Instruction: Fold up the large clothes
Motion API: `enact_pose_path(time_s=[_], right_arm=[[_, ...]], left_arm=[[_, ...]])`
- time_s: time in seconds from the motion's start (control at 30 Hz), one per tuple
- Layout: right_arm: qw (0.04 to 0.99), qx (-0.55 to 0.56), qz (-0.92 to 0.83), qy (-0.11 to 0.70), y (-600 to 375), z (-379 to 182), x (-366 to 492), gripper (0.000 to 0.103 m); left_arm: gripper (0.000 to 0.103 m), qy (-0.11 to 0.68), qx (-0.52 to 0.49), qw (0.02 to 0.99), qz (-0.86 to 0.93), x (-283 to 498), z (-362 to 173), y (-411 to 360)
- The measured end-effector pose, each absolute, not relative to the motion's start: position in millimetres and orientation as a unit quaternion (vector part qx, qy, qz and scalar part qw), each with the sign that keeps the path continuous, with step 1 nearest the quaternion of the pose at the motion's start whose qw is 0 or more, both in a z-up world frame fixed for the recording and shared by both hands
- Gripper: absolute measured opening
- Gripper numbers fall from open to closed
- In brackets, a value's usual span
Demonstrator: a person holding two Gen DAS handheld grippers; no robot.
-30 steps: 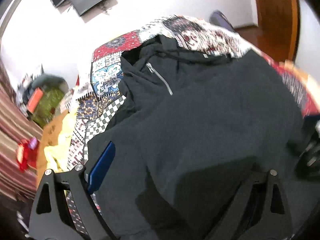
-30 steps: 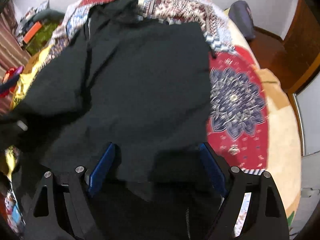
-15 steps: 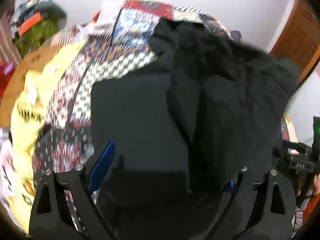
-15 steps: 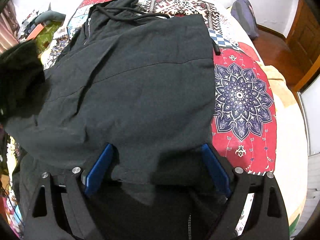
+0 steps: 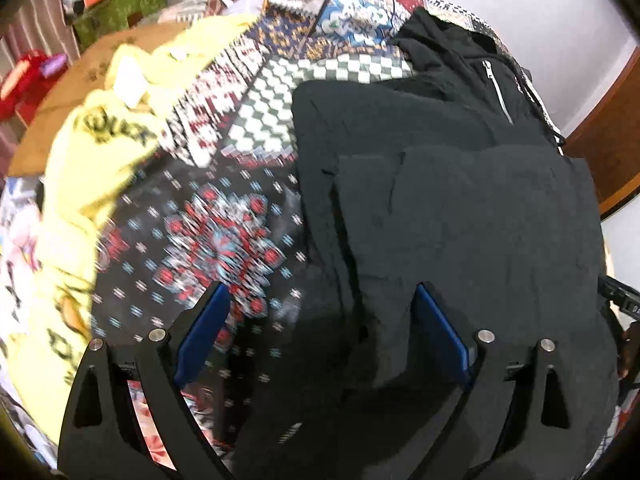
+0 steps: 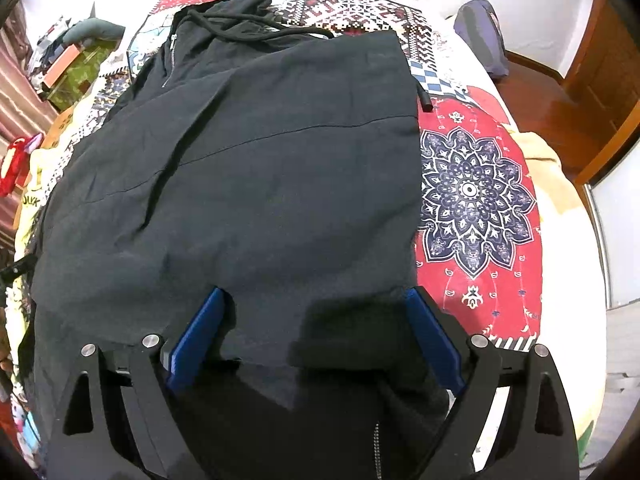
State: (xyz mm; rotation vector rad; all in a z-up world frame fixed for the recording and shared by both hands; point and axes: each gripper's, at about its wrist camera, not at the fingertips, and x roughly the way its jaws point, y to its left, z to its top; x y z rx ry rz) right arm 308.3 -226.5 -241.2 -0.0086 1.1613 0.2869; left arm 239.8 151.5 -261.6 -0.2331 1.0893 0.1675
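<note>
A large black zip hoodie [image 6: 260,168] lies on a patterned bedspread [image 6: 476,200], hood and drawstring at the far end, one side folded over the body. In the left wrist view the hoodie [image 5: 460,208] fills the right half, zipper at the top right. My left gripper [image 5: 320,312] is open and empty, low over the hoodie's left edge and the bedspread [image 5: 224,232]. My right gripper [image 6: 316,312] is open just above the hoodie's near part, with dark fabric between its blue pads but not pinched.
A yellow printed garment [image 5: 100,152] lies on the bed's left side. A cardboard sheet [image 5: 104,64], green box [image 5: 116,12] and red item [image 5: 24,80] sit beyond it. A dark bag [image 6: 484,36] and a wooden door [image 6: 600,92] stand at the far right.
My left gripper carried the hoodie's left side over the body, let it go and swung back left. The right gripper hardly moved.
</note>
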Motion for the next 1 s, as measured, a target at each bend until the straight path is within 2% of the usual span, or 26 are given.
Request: enact_pose_path(time_s=[0.13, 0.57, 0.77, 1.0], right_arm=[[0.828, -0.007, 0.134, 0.544, -224.3, -229.0, 310.3, 0.090], [0.880, 0.013, 0.168, 0.444, -197.8, -145.5, 357.2, 0.090], [0.891, 0.013, 0.175, 0.419, -173.0, -131.1, 398.2, 0.090], [0.884, 0.045, 0.188, 0.426, -146.4, -143.2, 466.0, 0.090]], left_arm=[[0.093, 0.501, -0.080, 0.858, 0.079, 250.1, -237.9, 147.6], [0.094, 0.424, -0.036, 0.904, 0.029, 337.7, -153.6, 115.9], [0.094, 0.419, -0.034, 0.907, 0.004, 395.0, -147.2, 97.1], [0.094, 0.439, -0.054, 0.897, -0.010, 470.0, -172.3, 88.5]])
